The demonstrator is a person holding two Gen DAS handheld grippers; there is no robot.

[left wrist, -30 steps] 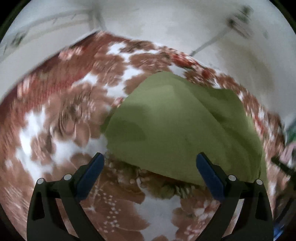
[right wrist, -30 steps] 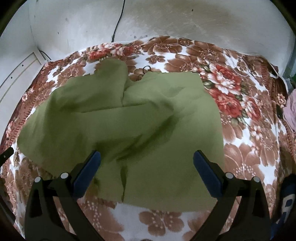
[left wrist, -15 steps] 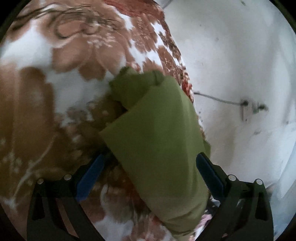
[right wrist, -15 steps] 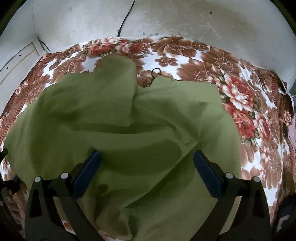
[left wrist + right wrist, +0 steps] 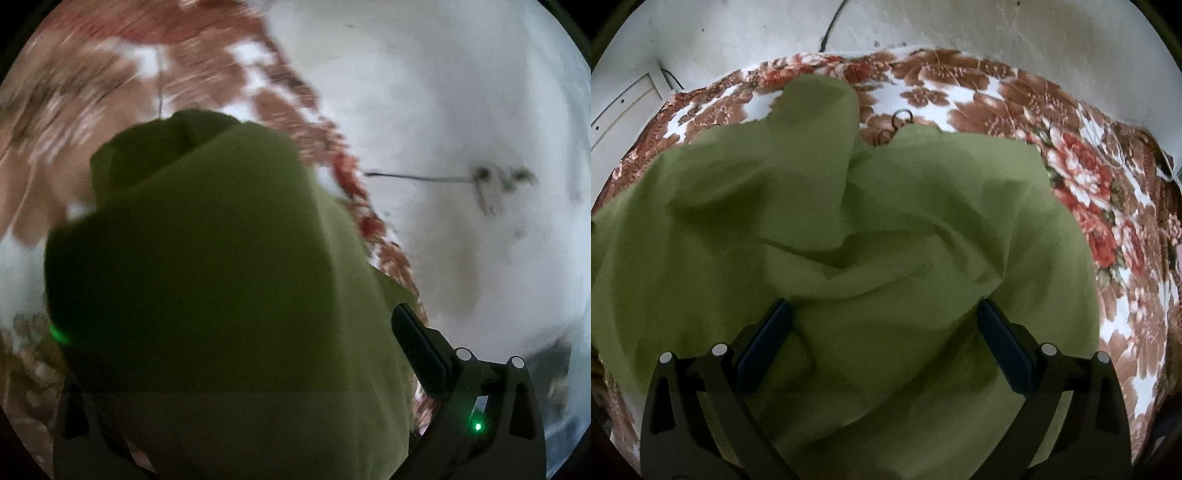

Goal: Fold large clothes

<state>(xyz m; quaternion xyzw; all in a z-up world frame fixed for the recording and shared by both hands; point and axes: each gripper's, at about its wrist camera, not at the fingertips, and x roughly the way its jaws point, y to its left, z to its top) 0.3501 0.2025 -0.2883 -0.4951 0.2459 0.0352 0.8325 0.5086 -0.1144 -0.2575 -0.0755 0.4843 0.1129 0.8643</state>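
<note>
A large olive-green cloth [image 5: 886,203] lies rumpled on a floral bedspread [image 5: 1089,184], with one flap folded up at the back left. My right gripper [image 5: 884,306] is open and low over the cloth's near part; a raised fold sits between its blue pads [image 5: 1001,343]. In the left wrist view the same cloth [image 5: 221,258] fills the lower left, very close and dark. My left gripper [image 5: 295,321] is open. Its right finger [image 5: 417,347] shows beside the cloth's edge, while the cloth hides its left finger.
The bedspread [image 5: 92,74] runs up to a white wall [image 5: 461,110] with a cable and fitting [image 5: 480,181]. In the right wrist view another cable [image 5: 831,26] hangs down the wall, small metal rings [image 5: 903,118] lie behind the cloth, and a white panel [image 5: 620,107] stands at left.
Both grippers have closed in on the cloth. It now fills the left wrist view and covers that gripper's left finger. A fold now lies between the right gripper's fingers.
</note>
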